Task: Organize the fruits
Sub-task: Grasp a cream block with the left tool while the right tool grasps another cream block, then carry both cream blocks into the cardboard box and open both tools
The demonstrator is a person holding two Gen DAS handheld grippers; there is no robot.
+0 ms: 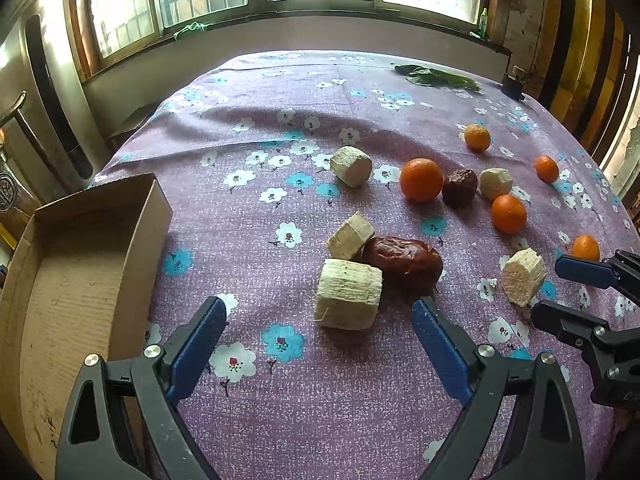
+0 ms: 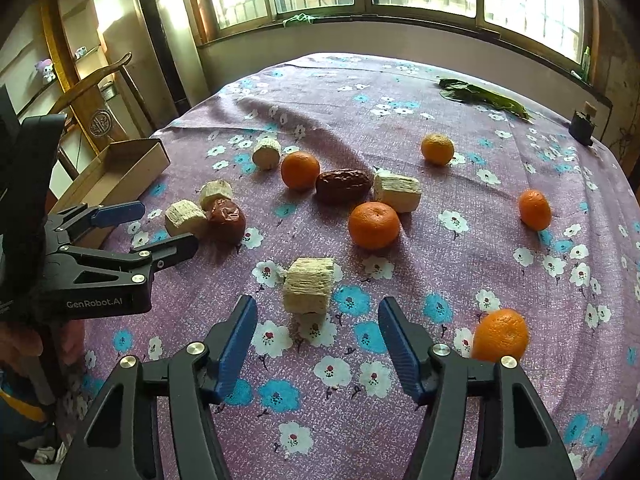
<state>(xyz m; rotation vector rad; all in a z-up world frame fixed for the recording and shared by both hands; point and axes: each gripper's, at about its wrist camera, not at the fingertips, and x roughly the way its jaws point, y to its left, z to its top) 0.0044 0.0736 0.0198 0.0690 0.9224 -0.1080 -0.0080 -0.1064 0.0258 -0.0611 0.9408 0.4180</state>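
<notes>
My left tool (image 1: 320,312) and right tool (image 2: 316,320), both open, each straddle a pale chunk (image 1: 347,294) that could tip or roll if squeezed off-centre.

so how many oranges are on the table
5: one far back, one beside the dark date, one mid-table, one far right, one by the right gripper. None seem hidden.

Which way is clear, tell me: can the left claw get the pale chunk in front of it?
Probably yes. The left claw stands open with the chunk just ahead between its tips. The date touches the chunk's far right side and may get nudged.
</notes>
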